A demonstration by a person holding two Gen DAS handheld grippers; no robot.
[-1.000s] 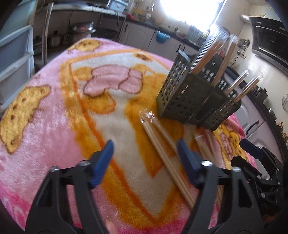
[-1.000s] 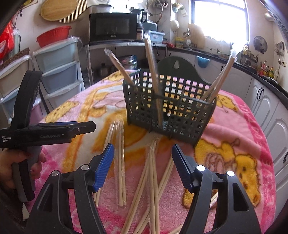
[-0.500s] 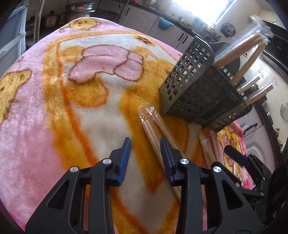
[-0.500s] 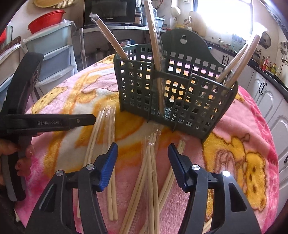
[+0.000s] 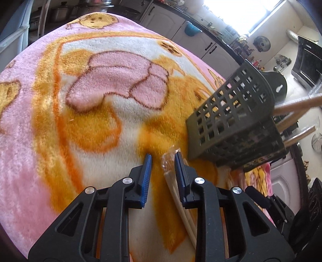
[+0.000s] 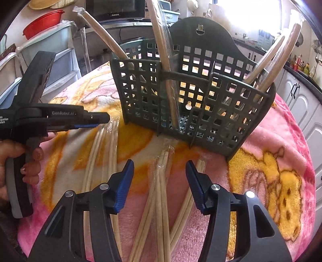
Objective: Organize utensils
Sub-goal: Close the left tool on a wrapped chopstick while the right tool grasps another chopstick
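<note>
Pink-orange cartoon blanket (image 5: 112, 84) covers table; microwave (image 6: 114, 9) behind; red bowl (image 6: 43, 21) atop plastic drawers (image 6: 58, 48).

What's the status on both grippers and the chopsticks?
Left gripper closing around a wrapped chopstick pair, pads not yet pressing. Right gripper closing, open over another wrapped pair. Utensil basket already holds several. Nothing in the way.

Left gripper (image 5: 163, 159) tips down toward the table, blue pads narrowing, jaws closing around a wrapped chopstick pair (image 5: 171, 177), with a gap showing on the left pad's side. The person's hand (image 6: 22, 161) squeezes its grip. Right gripper (image 6: 160, 167) angles down too, jaws wider, closing, pads touching nothing.
</note>
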